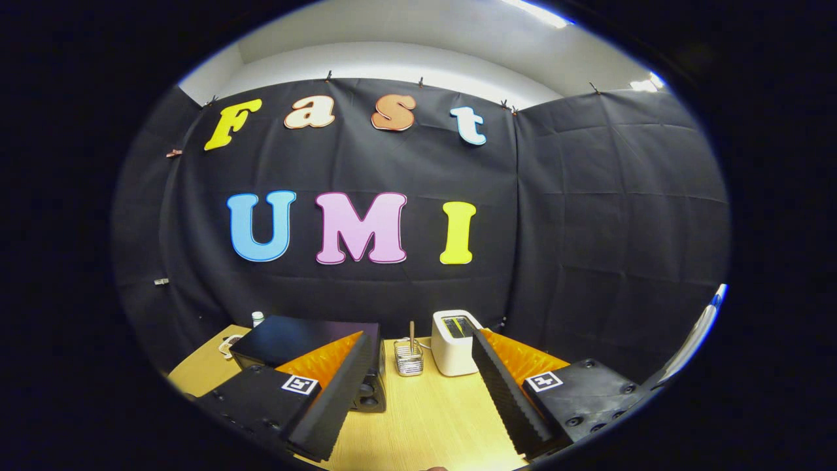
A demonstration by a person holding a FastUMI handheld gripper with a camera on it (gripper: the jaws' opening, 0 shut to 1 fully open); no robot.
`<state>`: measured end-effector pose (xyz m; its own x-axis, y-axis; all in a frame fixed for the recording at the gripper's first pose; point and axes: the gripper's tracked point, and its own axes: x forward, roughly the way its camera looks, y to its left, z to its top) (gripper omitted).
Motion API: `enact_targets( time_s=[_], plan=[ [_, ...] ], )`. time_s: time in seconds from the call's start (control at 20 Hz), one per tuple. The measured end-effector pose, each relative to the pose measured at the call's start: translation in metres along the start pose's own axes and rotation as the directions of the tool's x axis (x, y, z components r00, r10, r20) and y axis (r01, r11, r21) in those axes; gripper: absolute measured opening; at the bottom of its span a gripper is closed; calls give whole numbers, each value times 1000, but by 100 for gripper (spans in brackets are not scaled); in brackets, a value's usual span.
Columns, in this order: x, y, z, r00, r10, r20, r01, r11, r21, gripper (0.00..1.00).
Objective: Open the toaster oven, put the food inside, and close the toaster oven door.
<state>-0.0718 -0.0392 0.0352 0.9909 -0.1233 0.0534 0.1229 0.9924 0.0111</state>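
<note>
Tool (418,399) is held wide open over the table (425,418), nothing gripped. Toaster oven (301,343), a dark box behind the left finger, is judged heavy and rigid; its door handle is hidden. Food cannot be made out.

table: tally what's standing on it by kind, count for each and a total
black toaster oven: 1
white toaster: 1
wire basket with a stick in it: 1
small white-capped bottle: 1
white object by the oven's far corner, too small to tell: 1
Total: 5 on the wooden table
The hand-held gripper is open, holding nothing.
</note>
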Motion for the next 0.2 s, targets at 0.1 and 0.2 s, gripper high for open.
enact_targets(
  time_s=[0.1,0.2],
  plan=[
    [6,0,-2,1000,1,-2,-1,1000,13,99],
    [11,1,-4,1000,4,-8,-4,1000,21,99]
  ],
)
